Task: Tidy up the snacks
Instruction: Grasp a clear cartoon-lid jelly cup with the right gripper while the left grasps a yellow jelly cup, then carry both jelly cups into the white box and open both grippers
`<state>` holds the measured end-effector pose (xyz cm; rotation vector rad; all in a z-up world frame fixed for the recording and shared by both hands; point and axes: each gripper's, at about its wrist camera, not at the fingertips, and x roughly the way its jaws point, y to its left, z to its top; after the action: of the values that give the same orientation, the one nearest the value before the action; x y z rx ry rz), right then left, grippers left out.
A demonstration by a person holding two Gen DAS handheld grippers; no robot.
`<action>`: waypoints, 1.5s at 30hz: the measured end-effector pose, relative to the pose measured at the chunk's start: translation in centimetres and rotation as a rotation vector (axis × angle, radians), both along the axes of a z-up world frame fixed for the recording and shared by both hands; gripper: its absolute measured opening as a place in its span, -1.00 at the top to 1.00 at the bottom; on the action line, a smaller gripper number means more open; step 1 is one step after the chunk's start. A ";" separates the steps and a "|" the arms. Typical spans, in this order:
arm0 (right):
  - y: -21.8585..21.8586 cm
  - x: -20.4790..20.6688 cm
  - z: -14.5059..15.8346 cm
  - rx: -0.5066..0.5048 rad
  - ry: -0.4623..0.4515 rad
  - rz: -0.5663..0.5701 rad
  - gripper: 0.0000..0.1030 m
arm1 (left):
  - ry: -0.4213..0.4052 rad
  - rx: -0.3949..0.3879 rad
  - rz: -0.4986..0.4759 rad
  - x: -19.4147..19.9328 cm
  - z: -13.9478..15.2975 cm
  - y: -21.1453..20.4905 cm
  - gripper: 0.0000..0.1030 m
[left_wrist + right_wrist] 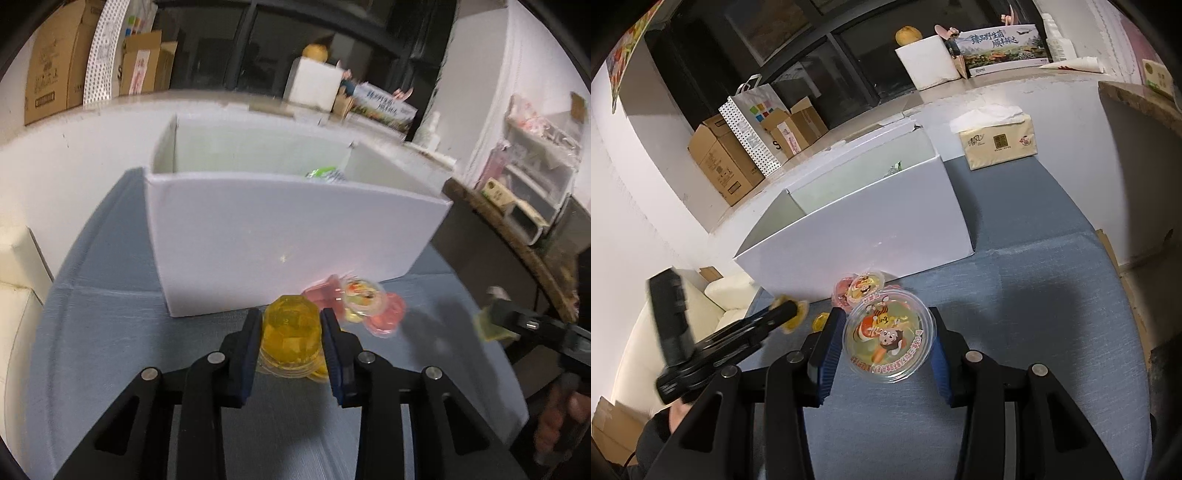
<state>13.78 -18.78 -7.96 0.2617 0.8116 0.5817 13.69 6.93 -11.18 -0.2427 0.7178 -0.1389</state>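
Note:
My left gripper (291, 332) is shut on a yellow jelly cup (290, 338), bottom up, above the blue-grey tablecloth (110, 332). My right gripper (886, 343) is shut on a clear jelly cup with a cartoon lid (889, 334). Pink jelly cups (360, 304) lie on the cloth against the front wall of the white open box (277, 229); in the right wrist view they (858, 288) lie just beyond my held cup. The box (871, 225) holds a green packet (325, 173). The left gripper shows blurred in the right wrist view (783, 314).
A tissue pack (997, 142) stands on the cloth right of the box. Cardboard boxes (727, 162) and a dotted bag (753, 129) stand behind on the ledge. A cream sofa (683, 317) lies left of the table. A wooden shelf (517, 236) stands at right.

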 end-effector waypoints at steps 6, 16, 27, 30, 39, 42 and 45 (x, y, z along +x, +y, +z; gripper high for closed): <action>1.4 0.0 1.6 0.004 -0.032 0.042 0.08 | -0.109 -0.011 -0.006 -2.7 4.6 1.0 0.30; 7.0 8.6 7.9 0.000 -0.117 0.097 0.08 | -0.204 0.040 0.007 5.8 10.8 2.7 0.30; 7.9 15.1 6.8 -0.036 -0.036 0.045 -0.96 | -0.112 0.075 0.040 10.0 8.0 3.0 -1.00; 6.9 14.7 6.8 -0.024 -0.030 0.044 -1.00 | -0.104 0.080 0.042 9.6 8.2 3.3 -1.00; 5.7 11.6 8.6 -0.033 -0.115 0.088 -1.00 | -0.103 0.094 -0.002 7.6 9.0 2.4 -1.00; 4.7 8.9 9.0 -0.034 -0.168 0.107 -1.00 | -0.101 0.091 -0.022 5.9 9.0 1.7 -1.00; 3.6 6.0 8.4 -0.012 -0.191 0.123 -1.00 | -0.109 0.064 -0.056 3.0 8.5 0.8 -1.00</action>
<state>19.74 -15.20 0.45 0.1425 0.6488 0.7058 16.64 7.73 -2.67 -0.1530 0.6204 -0.1812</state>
